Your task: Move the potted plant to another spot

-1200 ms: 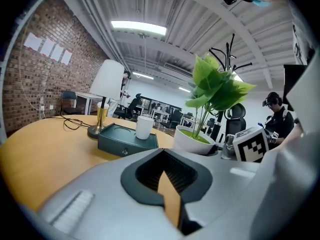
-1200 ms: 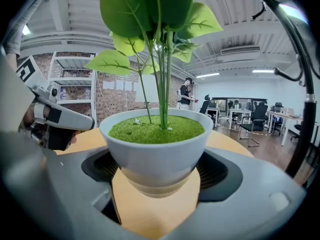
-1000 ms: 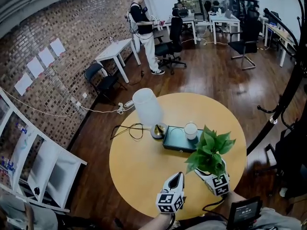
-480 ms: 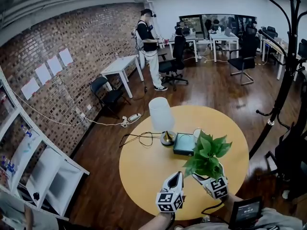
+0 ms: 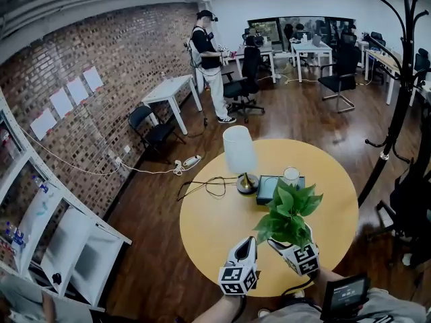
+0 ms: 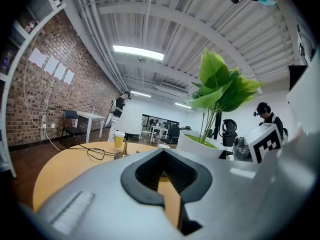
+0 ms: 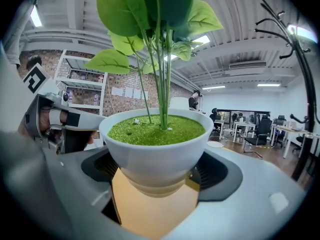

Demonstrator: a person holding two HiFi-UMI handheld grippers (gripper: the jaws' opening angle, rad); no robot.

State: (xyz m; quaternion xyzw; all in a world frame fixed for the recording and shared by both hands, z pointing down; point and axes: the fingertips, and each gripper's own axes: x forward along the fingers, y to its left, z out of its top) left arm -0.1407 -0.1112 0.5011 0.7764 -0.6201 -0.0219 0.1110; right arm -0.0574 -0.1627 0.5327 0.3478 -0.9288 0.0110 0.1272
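Note:
The potted plant [image 5: 288, 212], green leaves in a white bowl-shaped pot [image 7: 157, 149], hangs over the near part of the round yellow table [image 5: 209, 227]. My right gripper [image 5: 289, 239] is shut on the pot, one jaw on each side [image 7: 157, 186]. Leaves hide most of the pot in the head view. My left gripper [image 5: 246, 243] floats just left of the plant, shut with nothing in it [image 6: 167, 184]. The left gripper view shows the pot [image 6: 197, 143] to its right.
Further back on the table stand a white lamp [image 5: 240, 155], a dark tray [image 5: 273, 188] and a cup [image 5: 291, 175], with a black cable [image 5: 205, 188] at the left. A coat rack [image 5: 397, 106] stands at the right. A person [image 5: 205, 52] stands by far desks.
Both grippers and the held plant have risen and drifted left over the table's near side, away from the tray. The whole view has shifted with them.

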